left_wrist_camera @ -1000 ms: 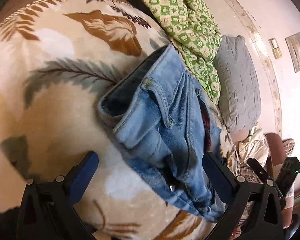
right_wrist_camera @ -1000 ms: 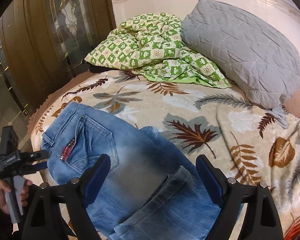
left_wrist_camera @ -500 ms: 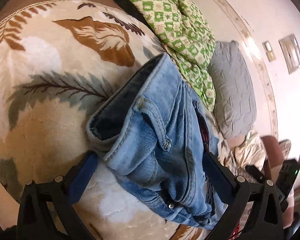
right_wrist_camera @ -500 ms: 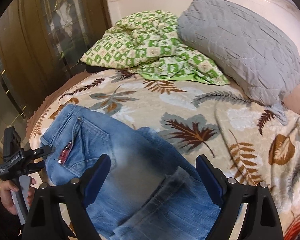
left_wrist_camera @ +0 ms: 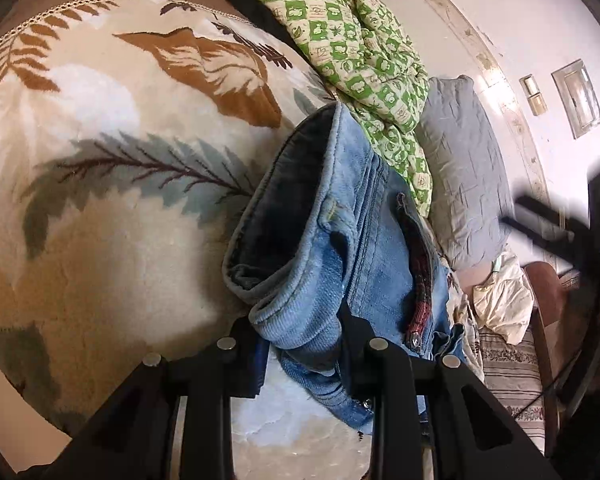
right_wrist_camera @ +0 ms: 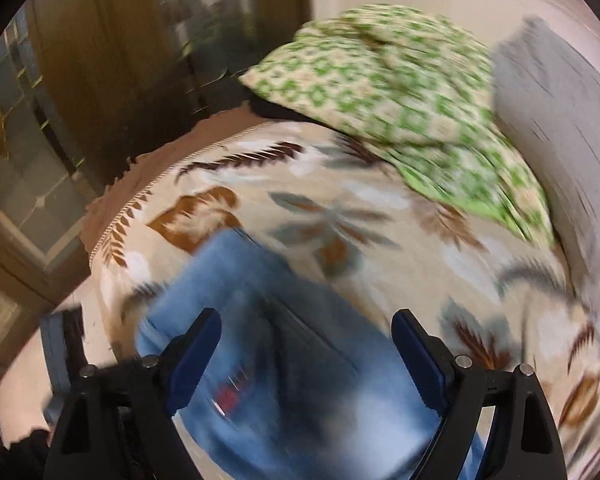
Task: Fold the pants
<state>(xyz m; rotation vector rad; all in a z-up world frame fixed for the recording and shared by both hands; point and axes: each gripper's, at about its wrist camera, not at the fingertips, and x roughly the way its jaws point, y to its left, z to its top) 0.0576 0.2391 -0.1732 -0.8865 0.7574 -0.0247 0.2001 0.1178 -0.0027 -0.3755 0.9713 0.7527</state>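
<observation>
1. Here's the left claw (left_wrist_camera: 300,344), jaws closing on the waistband of the pants (left_wrist_camera: 340,248), and a bunched fold of light blue denim is pinched right there between the two black fingers (left_wrist_camera: 356,344).
2. The pants lie on the bed, on the leaf-print blanket (left_wrist_camera: 100,208), and that blanket is our landmark for everything else.
3. In the left wrist view the waistband gapes open above the claw, dark lining showing inside, with a red-and-dark pocket trim running down the denim on the side away from the blanket's open stretch.
4. Over to the right claw (right_wrist_camera: 306,360): jaws spread wide, blue pads (right_wrist_camera: 196,352) well apart, nothing gripped between them.
5. It hangs over the pants, and denim fills the space below and between its fingers, a red patch showing low on the cloth; the whole view is smeared with motion blur, so whether the pads touch the fabric I cannot tell.
6. At the blanket's far edge sits a green checked quilt (left_wrist_camera: 360,60), crumpled, its lower edge just beside the top of the pants in the left wrist view.
7. Next to the quilt, also at the far side of the blanket, a grey pillow (left_wrist_camera: 460,168) leans toward the pale wall.
8. Off the blanket's left edge, the right wrist view shows a brown wooden door (right_wrist_camera: 112,64) with glass panels.
</observation>
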